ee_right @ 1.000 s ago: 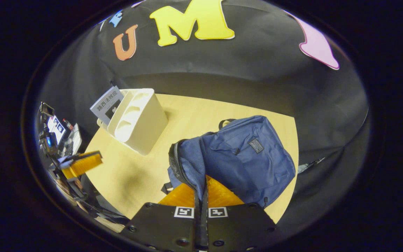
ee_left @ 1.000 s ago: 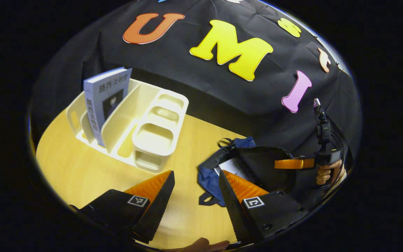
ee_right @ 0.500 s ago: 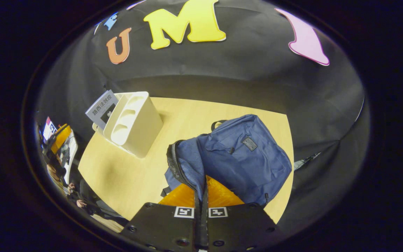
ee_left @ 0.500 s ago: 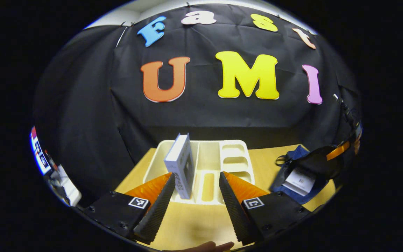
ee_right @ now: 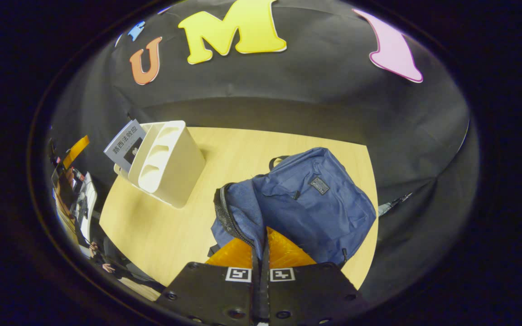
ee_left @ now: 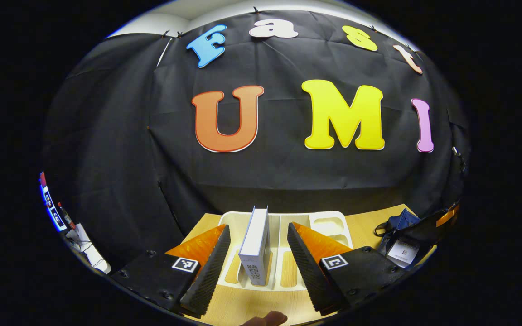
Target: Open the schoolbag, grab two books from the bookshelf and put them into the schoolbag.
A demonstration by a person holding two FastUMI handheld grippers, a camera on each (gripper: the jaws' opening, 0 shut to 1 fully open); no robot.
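Observation:
In the left gripper view a pale book (ee_left: 255, 242) stands upright in the cream bookshelf (ee_left: 329, 224). My left gripper (ee_left: 257, 228) is open, with one finger on each side of the book and not touching it. At the far right lies the blue schoolbag (ee_left: 399, 222), held open, with a white book (ee_left: 402, 250) inside. In the right gripper view my right gripper (ee_right: 261, 237) is shut on the zipped rim of the schoolbag (ee_right: 315, 199). The bookshelf (ee_right: 170, 158) and its book (ee_right: 123, 145) stand at the left.
The wooden table (ee_right: 166, 231) carries the bookshelf and the bag, with bare wood between them. Black cloth walls close the back and sides. The bookshelf's small compartments (ee_left: 326, 222) hold nothing. A fingertip (ee_left: 265, 318) shows at the bottom edge.
My left gripper has swung from over the schoolbag to the bookshelf and closed in until its open fingers flank the standing book. The right gripper has kept its hold on the bag rim.

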